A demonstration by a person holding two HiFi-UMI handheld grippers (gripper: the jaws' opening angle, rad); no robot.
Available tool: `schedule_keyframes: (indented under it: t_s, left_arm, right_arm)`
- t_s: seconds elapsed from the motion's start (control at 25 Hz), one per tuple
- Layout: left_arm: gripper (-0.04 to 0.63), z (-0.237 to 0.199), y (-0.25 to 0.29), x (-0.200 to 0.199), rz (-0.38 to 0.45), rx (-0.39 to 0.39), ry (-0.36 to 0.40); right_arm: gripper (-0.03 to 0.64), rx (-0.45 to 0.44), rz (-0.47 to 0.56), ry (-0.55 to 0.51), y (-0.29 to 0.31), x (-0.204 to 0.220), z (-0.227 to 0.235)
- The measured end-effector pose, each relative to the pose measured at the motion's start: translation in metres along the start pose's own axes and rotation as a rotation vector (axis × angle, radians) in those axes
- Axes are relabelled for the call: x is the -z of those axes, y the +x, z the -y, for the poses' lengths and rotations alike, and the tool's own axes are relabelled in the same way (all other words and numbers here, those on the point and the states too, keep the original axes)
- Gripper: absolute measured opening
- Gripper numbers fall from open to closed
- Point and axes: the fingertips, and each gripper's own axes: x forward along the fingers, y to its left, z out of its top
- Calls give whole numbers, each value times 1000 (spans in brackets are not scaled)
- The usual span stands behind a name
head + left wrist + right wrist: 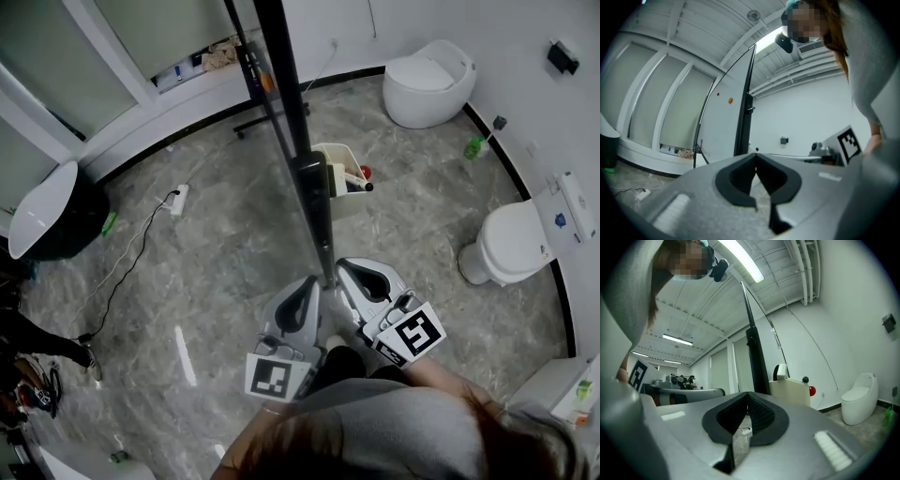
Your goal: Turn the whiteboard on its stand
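From above, the whiteboard shows edge-on as a long black bar running from the top of the head view down to my grippers. A cream tray holding markers hangs on its right side. My left gripper sits just left of the board's near end and my right gripper just right of it. Both are shut with nothing between the jaws. In the left gripper view the left gripper points at the board's white face. In the right gripper view the right gripper points at the black post and tray.
A white rounded seat stands at the back right and another white seat at the right. A black bin with a white lid is at the left. A power strip with a cable lies on the grey floor. A green bottle stands by the wall.
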Motion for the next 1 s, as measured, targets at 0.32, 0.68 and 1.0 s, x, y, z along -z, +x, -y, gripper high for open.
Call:
schedule_keyframes:
  t_s: [0.32,0.68,1.0]
  left_arm:
    - [0,-13,11,8,-27,-2,-29]
    - [1,-15,16,16,-39,-87,-54]
    - [0,-21,28,20,-46,-147,-51]
  right_arm:
    - [5,19,0,11,8,-5,12]
    - [5,-10,-60,17,4,20,34]
    - [35,-67,-69,-24,10,27,52]
